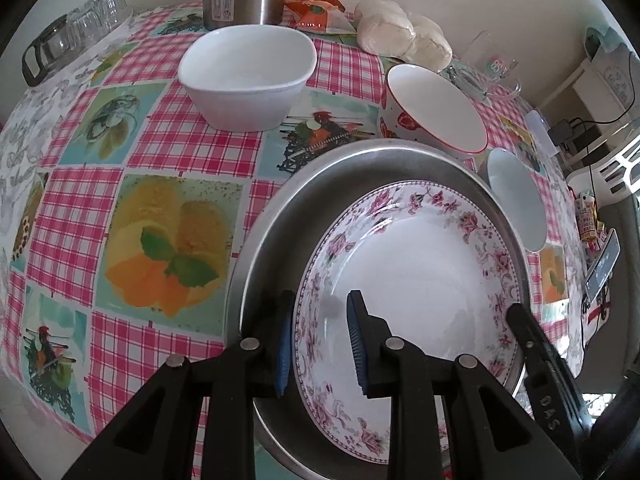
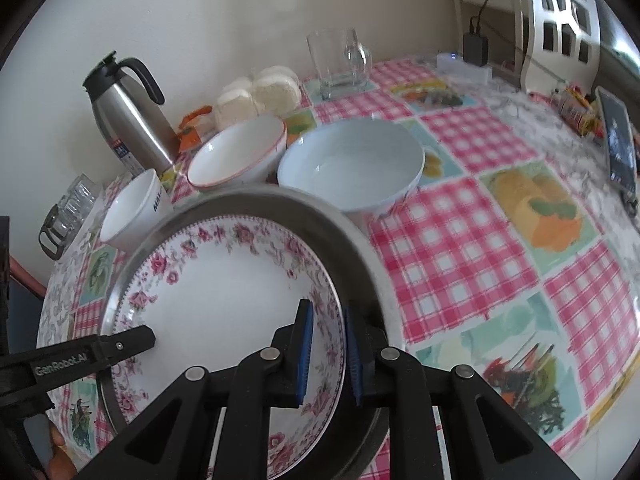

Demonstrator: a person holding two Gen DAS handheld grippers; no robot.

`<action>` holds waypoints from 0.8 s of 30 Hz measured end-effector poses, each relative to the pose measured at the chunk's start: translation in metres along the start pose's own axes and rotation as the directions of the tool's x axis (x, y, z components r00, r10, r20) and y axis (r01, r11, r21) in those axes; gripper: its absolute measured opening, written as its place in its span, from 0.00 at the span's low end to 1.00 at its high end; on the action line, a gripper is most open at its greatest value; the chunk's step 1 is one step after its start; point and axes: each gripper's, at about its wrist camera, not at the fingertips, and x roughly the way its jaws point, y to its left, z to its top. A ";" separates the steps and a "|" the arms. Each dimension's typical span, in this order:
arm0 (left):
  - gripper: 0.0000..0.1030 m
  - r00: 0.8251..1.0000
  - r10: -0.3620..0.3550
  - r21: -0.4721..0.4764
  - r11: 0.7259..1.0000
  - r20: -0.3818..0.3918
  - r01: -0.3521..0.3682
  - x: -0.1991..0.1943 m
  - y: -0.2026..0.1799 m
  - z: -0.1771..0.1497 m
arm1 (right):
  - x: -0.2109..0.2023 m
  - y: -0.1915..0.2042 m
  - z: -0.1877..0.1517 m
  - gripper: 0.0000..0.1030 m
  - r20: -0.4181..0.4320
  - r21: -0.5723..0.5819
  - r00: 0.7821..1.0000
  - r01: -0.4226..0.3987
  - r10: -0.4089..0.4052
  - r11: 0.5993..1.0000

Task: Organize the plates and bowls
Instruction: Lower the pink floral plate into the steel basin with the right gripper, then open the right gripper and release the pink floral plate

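Observation:
A floral-rimmed white plate lies inside a round steel tray. My left gripper straddles the plate's near-left rim, jaws apart with a clear gap. My right gripper straddles the plate's right rim, blue pads close on either side of it; the tray's rim lies just outside. A square white bowl, a red-rimmed bowl and a pale blue bowl stand behind the tray. In the right wrist view they are the white bowl, red-rimmed bowl and blue bowl.
A steel thermos stands at the back by the wall, with wrapped buns and an orange packet beside it. A glass mug, glass cups and a phone sit near the table edges.

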 end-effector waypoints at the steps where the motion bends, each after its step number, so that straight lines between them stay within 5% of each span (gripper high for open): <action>1: 0.27 1.000 0.004 -0.001 1.000 0.005 -0.004 -0.002 -0.001 0.000 | -0.003 0.001 0.000 0.18 0.011 -0.007 1.000 -0.001 0.001 1.000; 10: 0.33 0.996 0.044 0.004 0.999 0.074 -0.044 -0.022 -0.006 0.002 | -0.014 0.003 0.004 0.19 0.054 -0.054 0.998 0.023 -0.020 0.998; 17: 0.59 0.990 0.089 -0.007 0.996 0.106 -0.089 -0.031 -0.010 0.004 | -0.018 -0.005 0.006 0.57 0.078 -0.050 0.996 0.043 -0.039 0.998; 24: 0.73 0.983 0.147 -0.039 0.989 0.107 -0.143 -0.026 -0.004 0.004 | -0.018 -0.007 0.007 0.75 0.090 -0.057 0.996 0.016 -0.011 0.998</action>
